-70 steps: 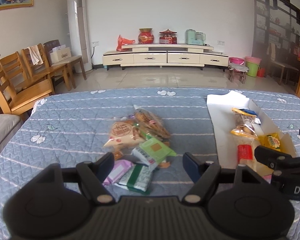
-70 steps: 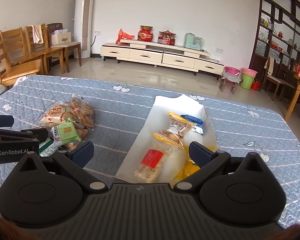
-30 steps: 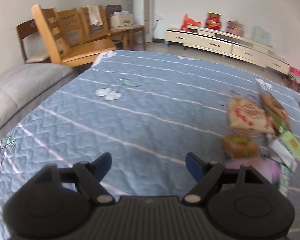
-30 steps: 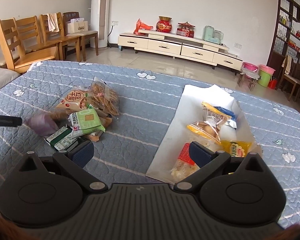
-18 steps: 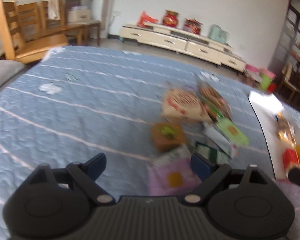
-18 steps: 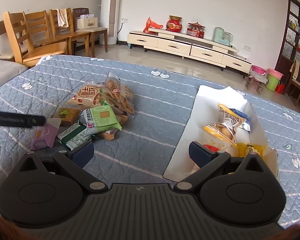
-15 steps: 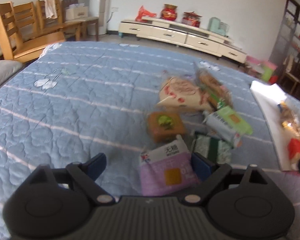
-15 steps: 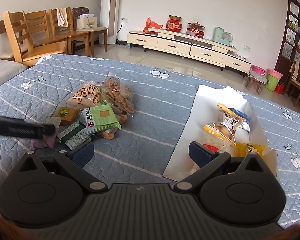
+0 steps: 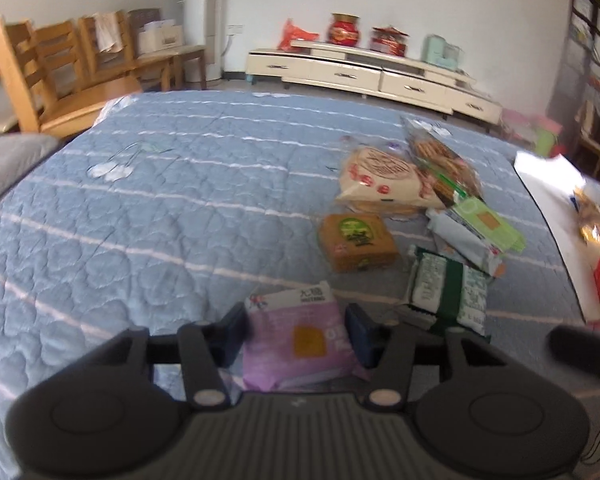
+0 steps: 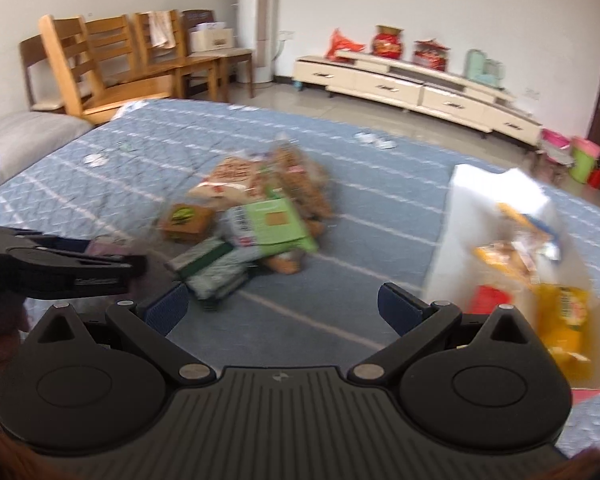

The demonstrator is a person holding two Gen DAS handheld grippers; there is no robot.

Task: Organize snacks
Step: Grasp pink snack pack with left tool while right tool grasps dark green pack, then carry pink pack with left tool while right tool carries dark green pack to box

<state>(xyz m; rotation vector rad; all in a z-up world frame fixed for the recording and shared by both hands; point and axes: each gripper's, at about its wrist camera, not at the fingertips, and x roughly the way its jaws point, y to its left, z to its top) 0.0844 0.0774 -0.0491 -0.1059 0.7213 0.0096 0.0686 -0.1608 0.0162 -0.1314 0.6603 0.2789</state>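
Note:
My left gripper (image 9: 298,330) is shut on a purple snack packet (image 9: 300,340) low over the blue quilt. Ahead of it lie a brown square cake (image 9: 356,242), a dark green packet (image 9: 446,290), a light green packet (image 9: 474,228), a round red-printed biscuit bag (image 9: 380,178) and a cookie bag (image 9: 440,160). My right gripper (image 10: 282,312) is open and empty, over the quilt between the snack pile (image 10: 260,224) and the white tray (image 10: 484,200), which holds yellow and red snacks. The left gripper shows at the left of the right wrist view (image 10: 72,270).
The quilted blue cloth (image 9: 160,208) covers the whole surface. Wooden chairs (image 10: 100,60) stand at the far left edge, a grey cushion (image 10: 24,136) at the near left. A low TV cabinet (image 10: 412,84) is across the room.
My left gripper swung back to the pile and closed its fingers on the purple packet. My right gripper shifted left, still open.

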